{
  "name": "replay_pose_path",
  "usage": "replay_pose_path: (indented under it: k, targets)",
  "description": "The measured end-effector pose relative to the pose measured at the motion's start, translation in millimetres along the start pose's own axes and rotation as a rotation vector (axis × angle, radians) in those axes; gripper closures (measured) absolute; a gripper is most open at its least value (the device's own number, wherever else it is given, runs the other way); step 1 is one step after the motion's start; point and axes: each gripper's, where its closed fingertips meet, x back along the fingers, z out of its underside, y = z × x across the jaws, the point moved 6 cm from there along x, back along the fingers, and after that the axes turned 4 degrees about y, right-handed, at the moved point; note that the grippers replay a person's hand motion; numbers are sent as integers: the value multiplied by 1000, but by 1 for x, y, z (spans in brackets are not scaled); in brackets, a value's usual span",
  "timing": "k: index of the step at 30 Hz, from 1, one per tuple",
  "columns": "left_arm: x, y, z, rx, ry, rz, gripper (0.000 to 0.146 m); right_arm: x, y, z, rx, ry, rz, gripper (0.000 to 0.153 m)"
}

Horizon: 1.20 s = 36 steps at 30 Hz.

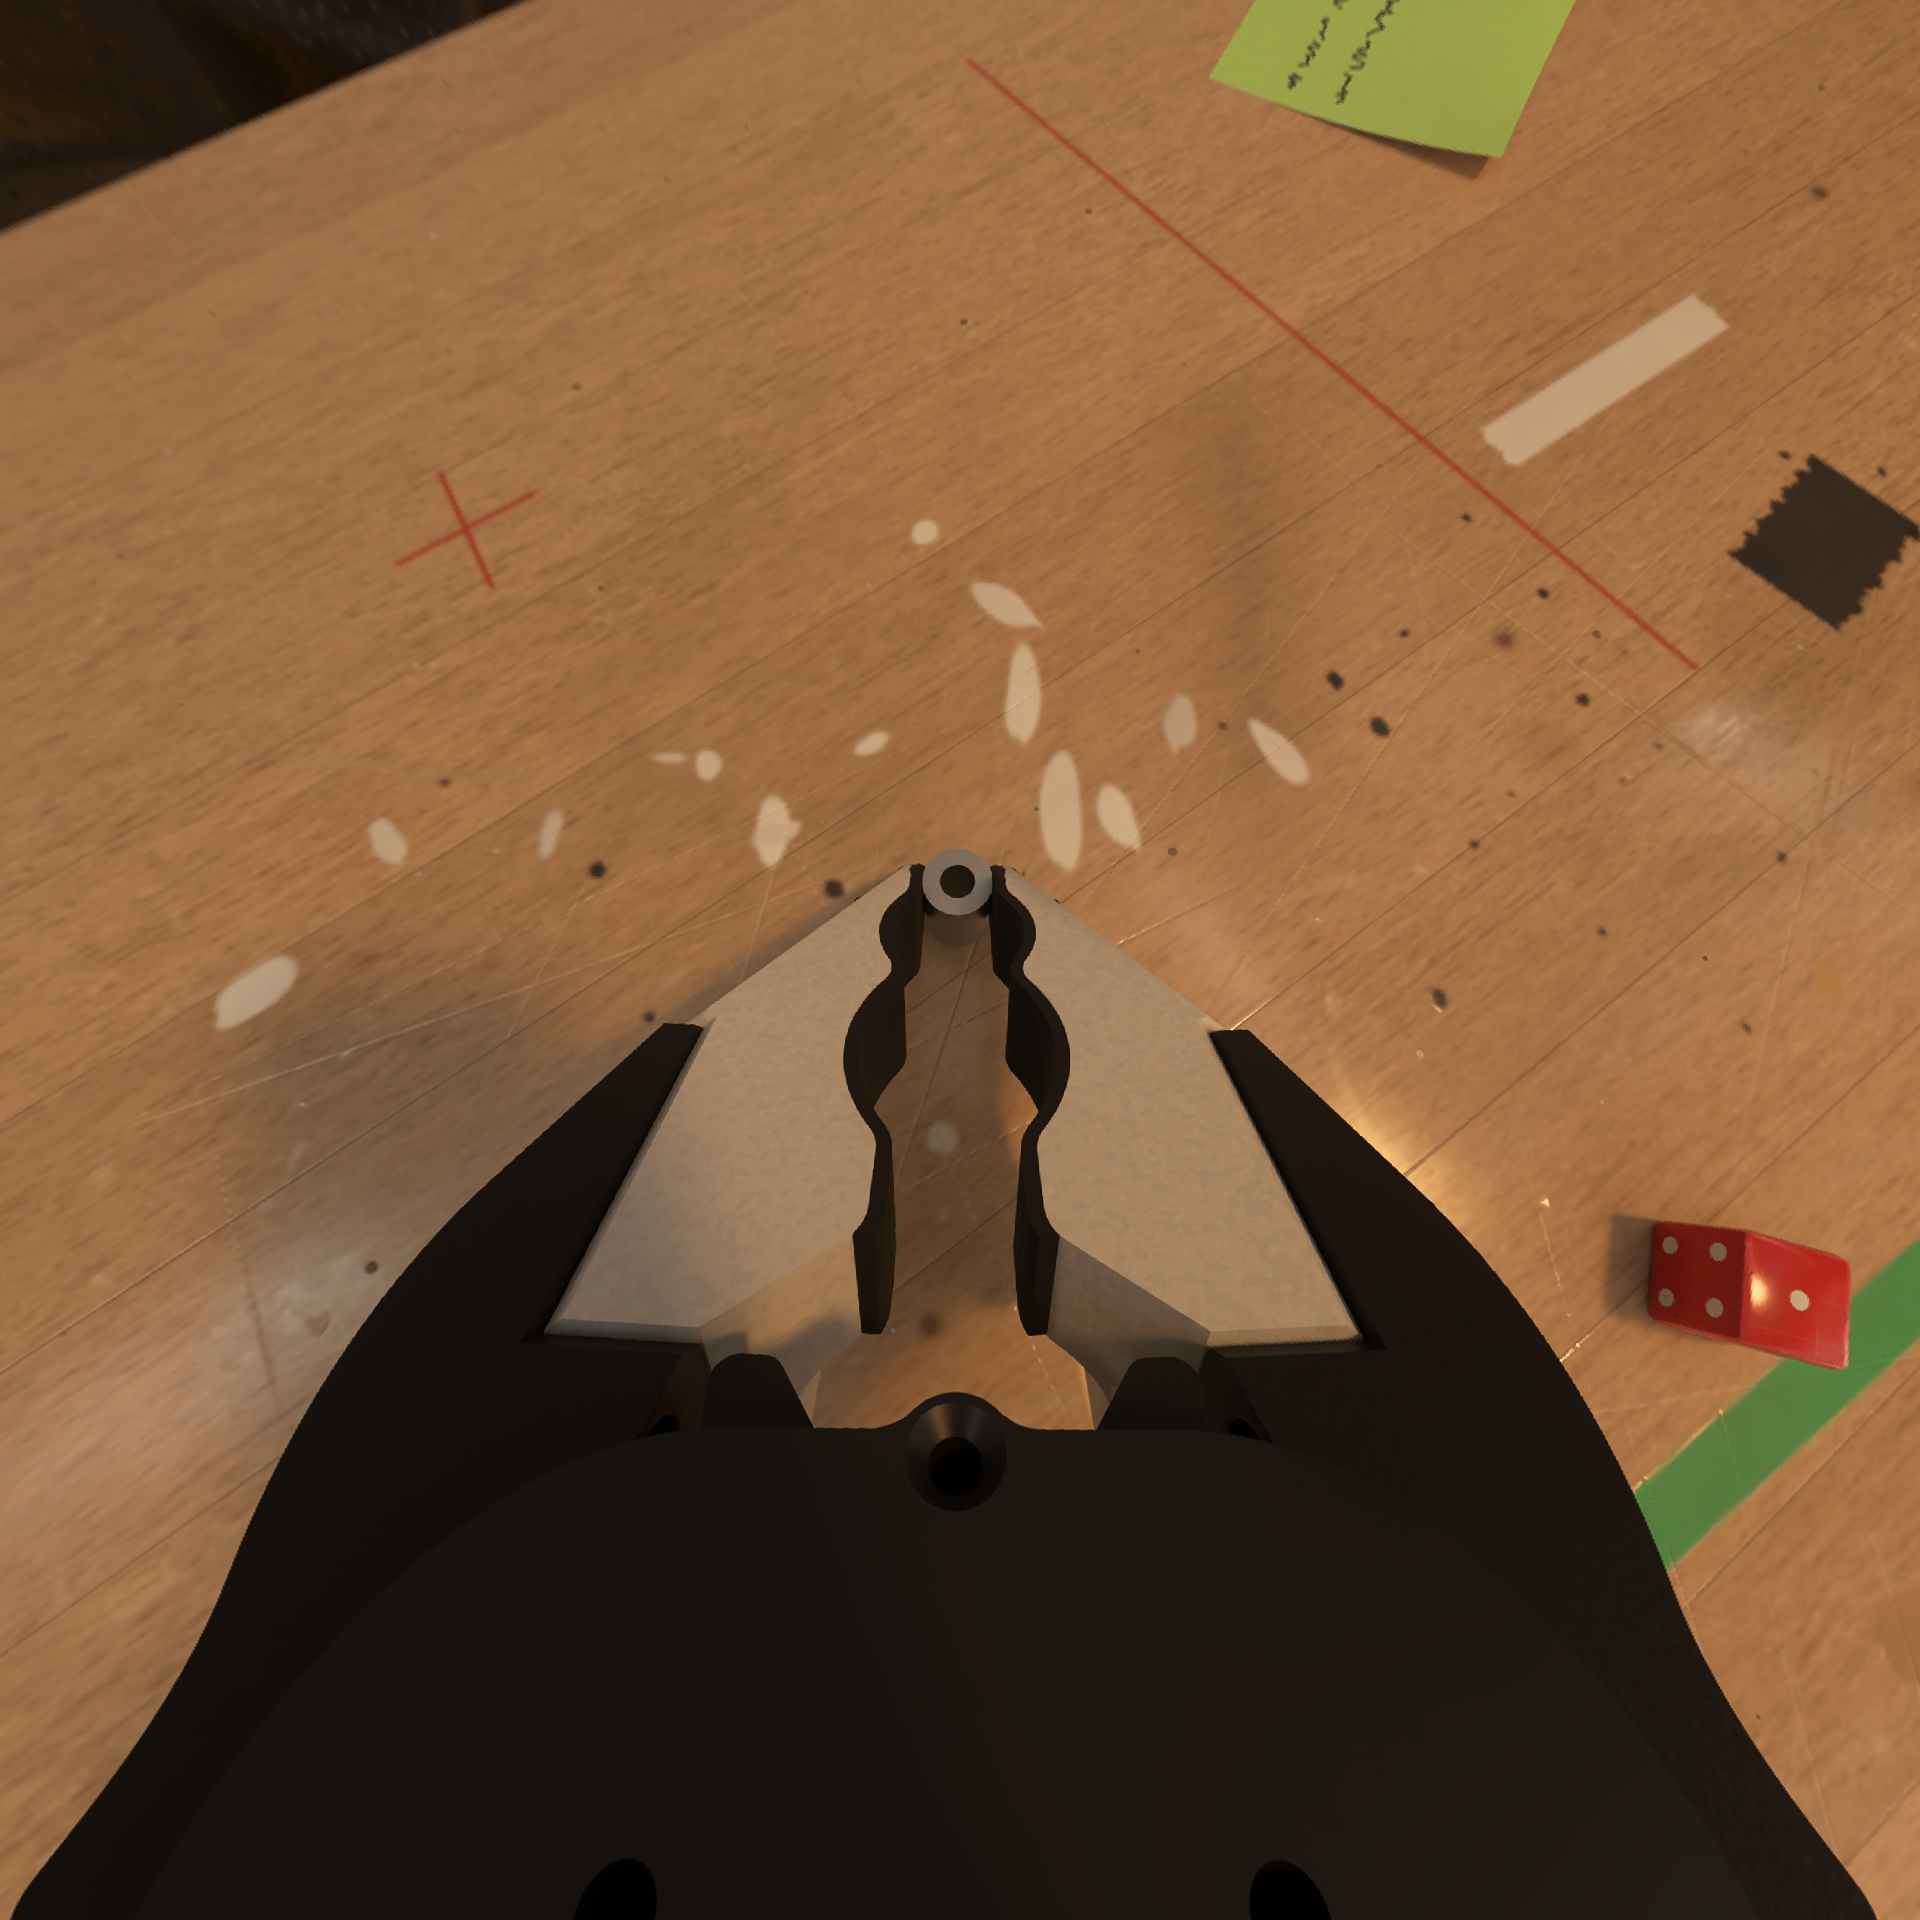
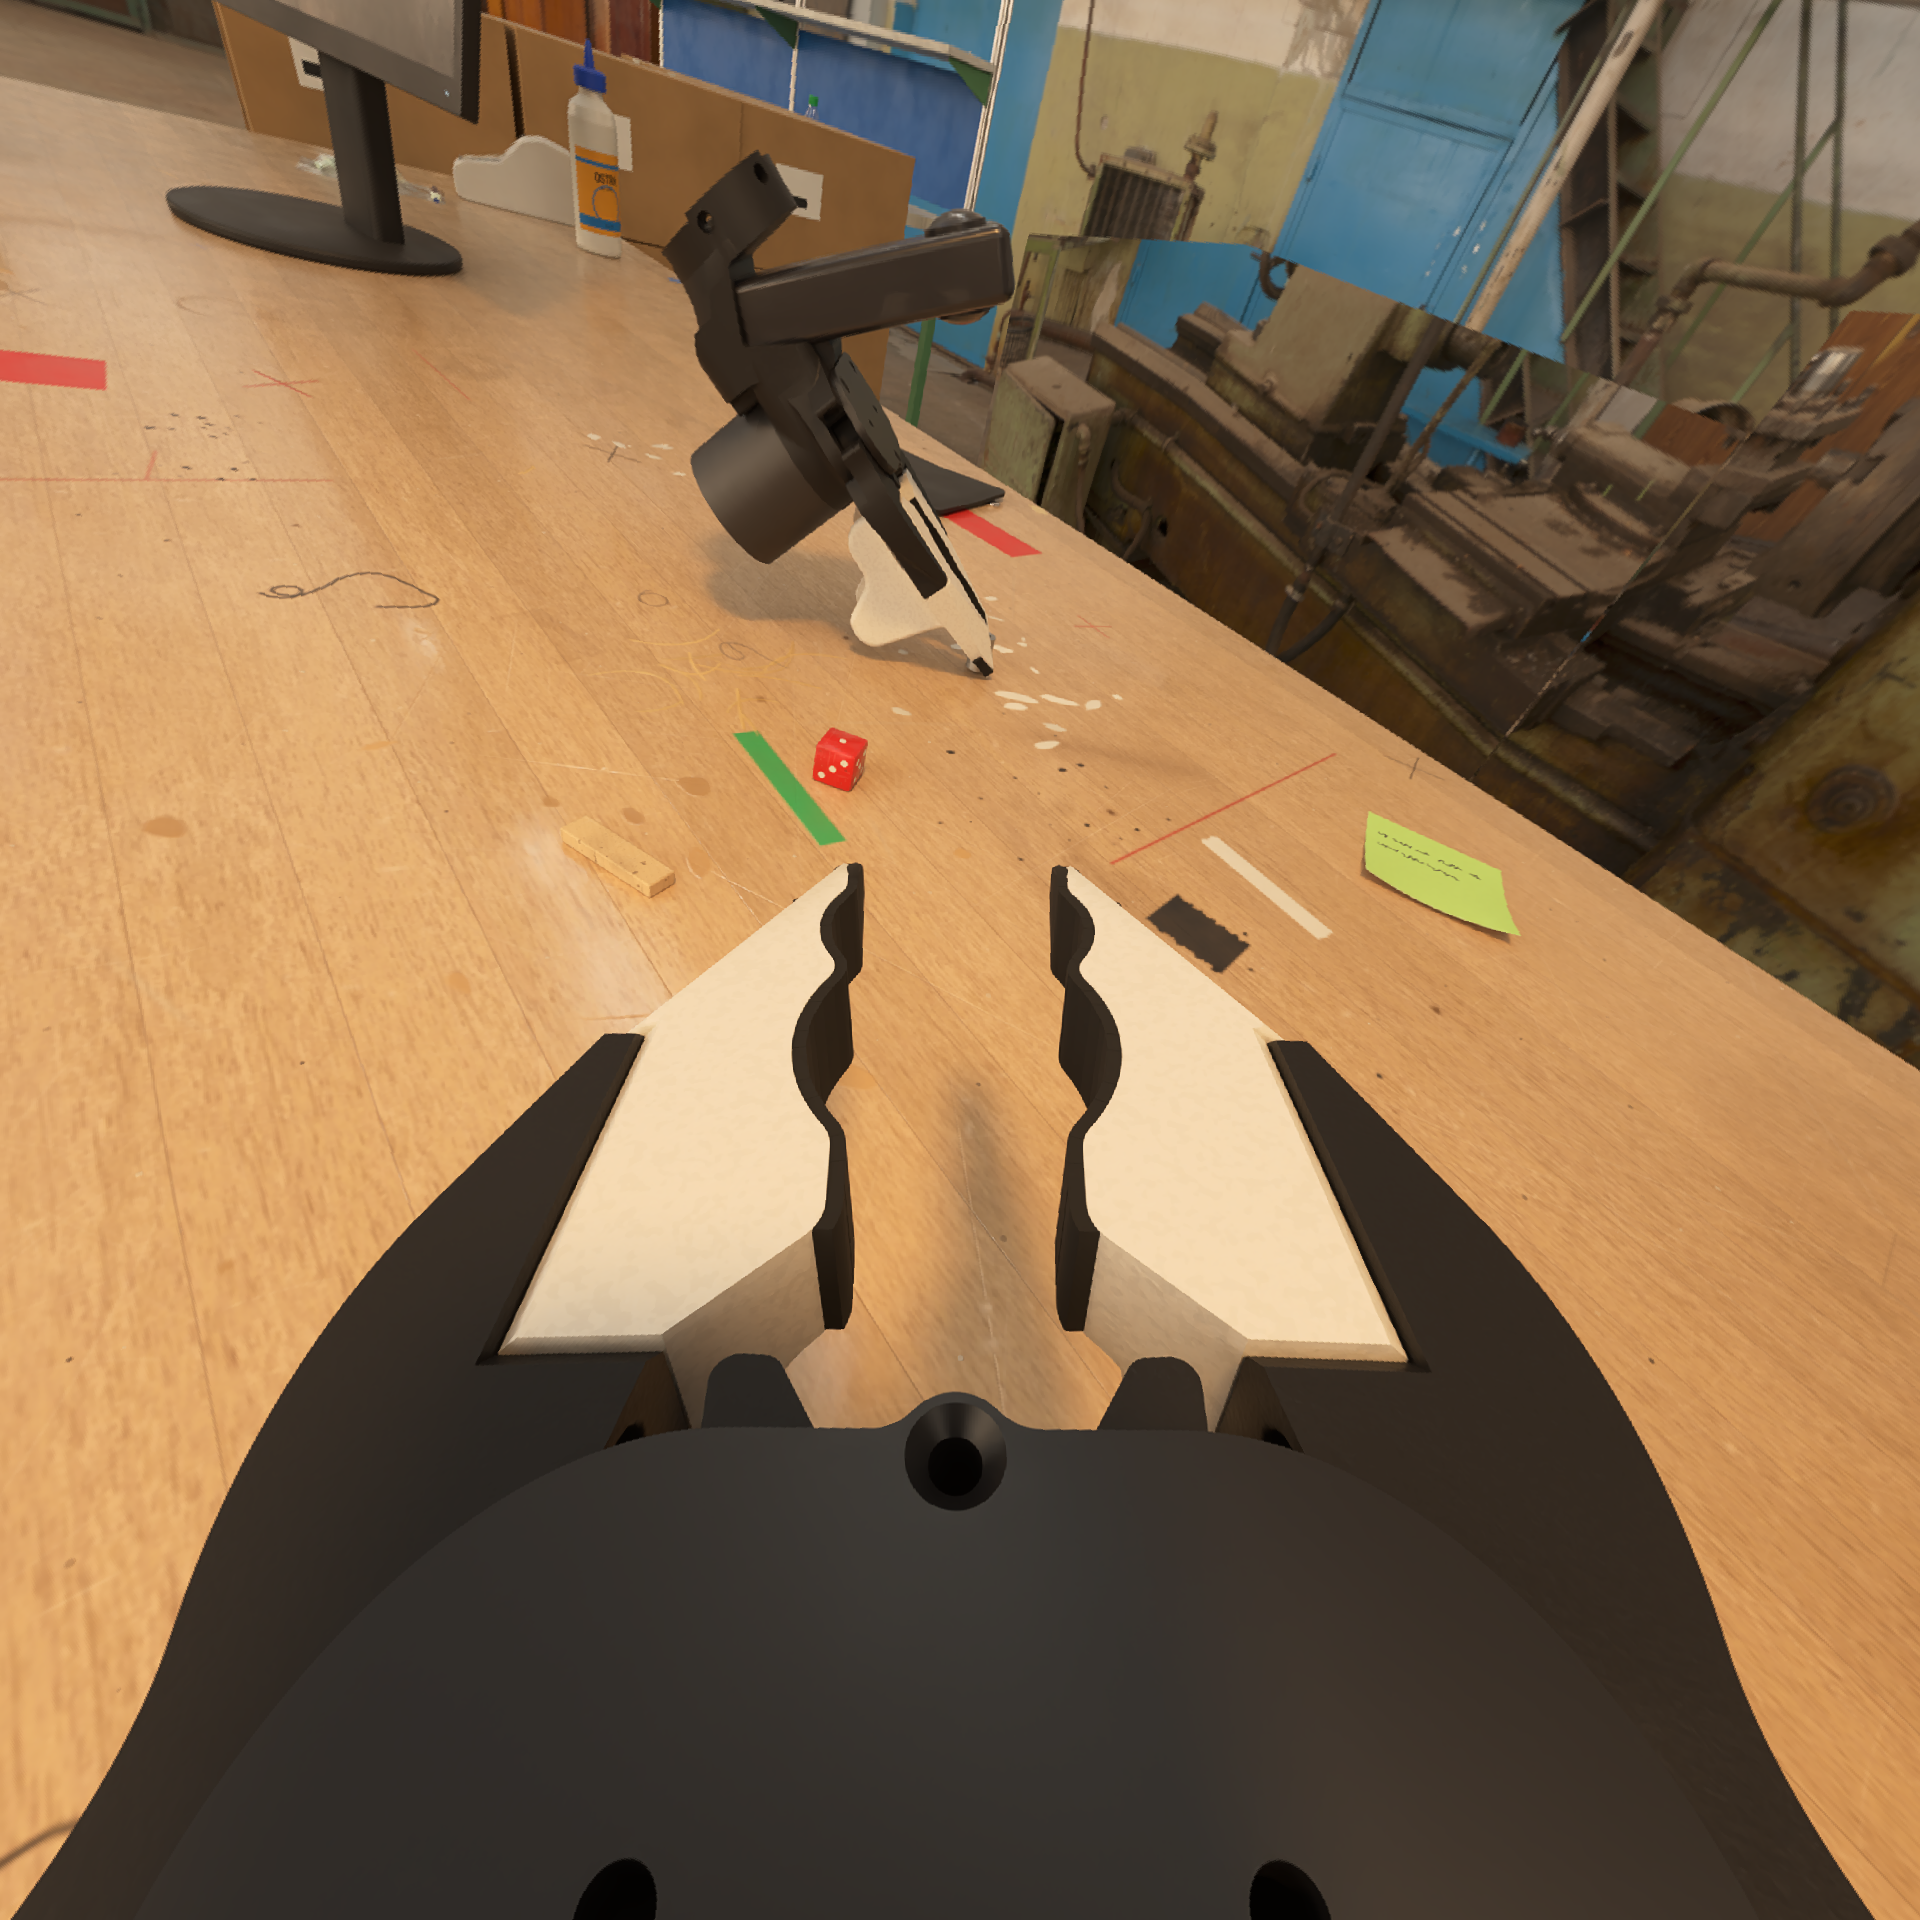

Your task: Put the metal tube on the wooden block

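My left gripper (image 1: 956,883) is shut on a small grey metal tube (image 1: 956,896), held end-on between its fingertips close above the wooden table. The right wrist view shows the same gripper (image 2: 979,665) farther off, tilted down with its tips near the table by white paint flecks. The wooden block (image 2: 617,855), a pale flat rectangular piece, lies on the table left of my right gripper (image 2: 956,883). My right gripper is open and empty, low over the table.
A red die (image 2: 840,758) (image 1: 1749,1294) sits beside a green tape strip (image 2: 788,787). A green sticky note (image 2: 1439,873), black patch (image 2: 1198,931) and white tape (image 2: 1265,886) lie to the right. A monitor stand (image 2: 312,223) and glue bottle (image 2: 594,156) stand far back. The table edge (image 2: 1351,748) runs along the right.
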Motion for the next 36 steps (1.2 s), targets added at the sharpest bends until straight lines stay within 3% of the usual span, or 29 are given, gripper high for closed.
replay_pose_path:
  k: [4, 8, 14, 18, 26, 27, 29, 36]
  targets:
    - [18, -10, -10, -28, -85, -6, 134, 2, -1, -2, -1, -12, 13, 117]
    - [57, -59, -14, -125, -167, 125, 134, 4, -4, -4, 4, -15, 37, 117]
    - [85, -156, 45, -278, -71, 374, 134, 6, -3, -6, 24, -9, 49, 117]
    - [89, -185, 80, -310, 0, 426, 134, 5, -4, -4, 22, 32, 71, 113]
    - [88, -191, 96, -326, 63, 467, 133, 2, -1, -3, 19, 95, 68, 99]
    - [89, -190, 95, -321, 61, 479, 118, 1, -1, -3, 23, 100, 68, 98]
    - [91, -184, 87, -290, 26, 492, 107, 1, 0, -3, 30, 106, 68, 96]
    - [71, -133, 55, -149, -31, 303, 98, 0, 2, -3, 36, 101, 60, 96]
